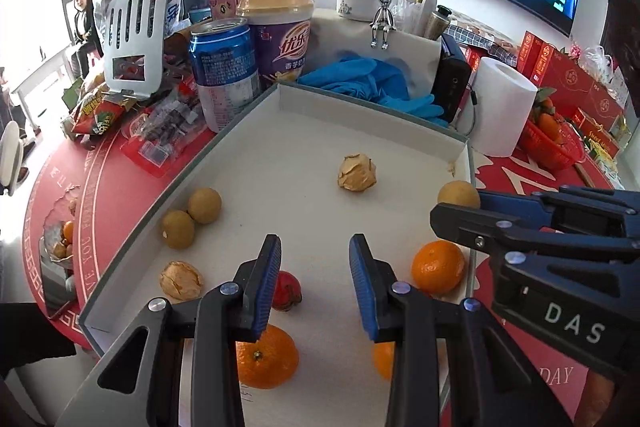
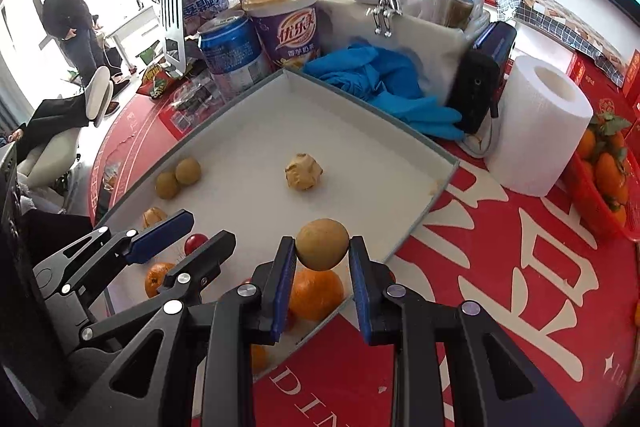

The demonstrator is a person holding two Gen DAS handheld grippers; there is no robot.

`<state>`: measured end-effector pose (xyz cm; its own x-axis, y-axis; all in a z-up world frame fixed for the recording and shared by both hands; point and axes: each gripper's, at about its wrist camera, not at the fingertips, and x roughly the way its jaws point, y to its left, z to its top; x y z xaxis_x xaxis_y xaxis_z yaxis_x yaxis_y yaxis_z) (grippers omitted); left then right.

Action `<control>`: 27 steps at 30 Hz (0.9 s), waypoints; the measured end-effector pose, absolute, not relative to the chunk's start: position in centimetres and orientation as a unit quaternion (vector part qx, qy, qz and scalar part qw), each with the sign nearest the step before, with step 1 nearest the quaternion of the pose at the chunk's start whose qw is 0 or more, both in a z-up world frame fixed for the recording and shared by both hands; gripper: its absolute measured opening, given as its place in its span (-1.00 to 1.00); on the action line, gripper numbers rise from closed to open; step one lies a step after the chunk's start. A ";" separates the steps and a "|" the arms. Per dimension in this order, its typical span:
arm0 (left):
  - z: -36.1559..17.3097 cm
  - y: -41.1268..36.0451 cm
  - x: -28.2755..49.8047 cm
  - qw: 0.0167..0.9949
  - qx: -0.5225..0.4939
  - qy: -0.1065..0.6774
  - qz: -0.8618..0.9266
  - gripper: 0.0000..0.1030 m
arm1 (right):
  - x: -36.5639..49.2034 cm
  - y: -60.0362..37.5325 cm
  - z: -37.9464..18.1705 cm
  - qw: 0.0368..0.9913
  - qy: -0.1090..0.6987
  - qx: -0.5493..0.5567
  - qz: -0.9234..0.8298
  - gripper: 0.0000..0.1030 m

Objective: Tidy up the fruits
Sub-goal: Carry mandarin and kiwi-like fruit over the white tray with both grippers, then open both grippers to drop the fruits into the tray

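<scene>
R gripper point(image 2: 322, 247) has a brown longan-type fruit point(image 2: 322, 244) pinched between its blue pads, jaws closed to the fruit's width. The fruit is near round, slightly wider than tall, long axis running pad to pad; can't tell which way the stem end points. It's held up off the tray, over the tray's near-right corner, w/ a tangerine point(image 2: 316, 293) lying below it inside the white tray point(image 2: 420, 223).

The R gripper reaches fwd over the tray's right edge, fingers about level. L gripper point(image 1: 316, 267) sits beside it to the left, jaws wide apart, nothing between them, aimed across the tray floor. A small red fruit point(image 1: 286, 289) lies just behind its left finger, an orange point(image 1: 266, 361) under it.

Rest of the tray: two brown longans point(image 1: 192, 217) touching each other by the left wall, a papery husked fruit point(image 1: 181, 279) near them, another husked one point(image 1: 357, 173) mid-tray, an orange point(image 1: 439, 267) near the right wall.

Outside: toilet roll point(image 2: 538, 131), blue gloves point(image 2: 384, 87), blue can point(image 1: 226, 67).
</scene>
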<state>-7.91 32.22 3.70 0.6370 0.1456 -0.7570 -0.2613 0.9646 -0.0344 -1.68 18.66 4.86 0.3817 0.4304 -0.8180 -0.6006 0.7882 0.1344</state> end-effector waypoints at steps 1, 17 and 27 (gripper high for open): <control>3.7 32.3 -7.9 0.902 -0.071 0.411 0.113 -0.25 | -1.7 18.7 4.9 0.826 0.460 -0.093 0.313 -0.45; 3.5 33.0 -8.0 0.893 -0.076 0.426 0.125 0.61 | -0.7 19.5 4.8 0.811 0.484 -0.087 0.317 -0.44; 3.6 33.2 -8.4 0.885 -0.066 0.440 0.139 0.87 | -0.6 19.5 5.4 0.818 0.477 -0.081 0.311 0.99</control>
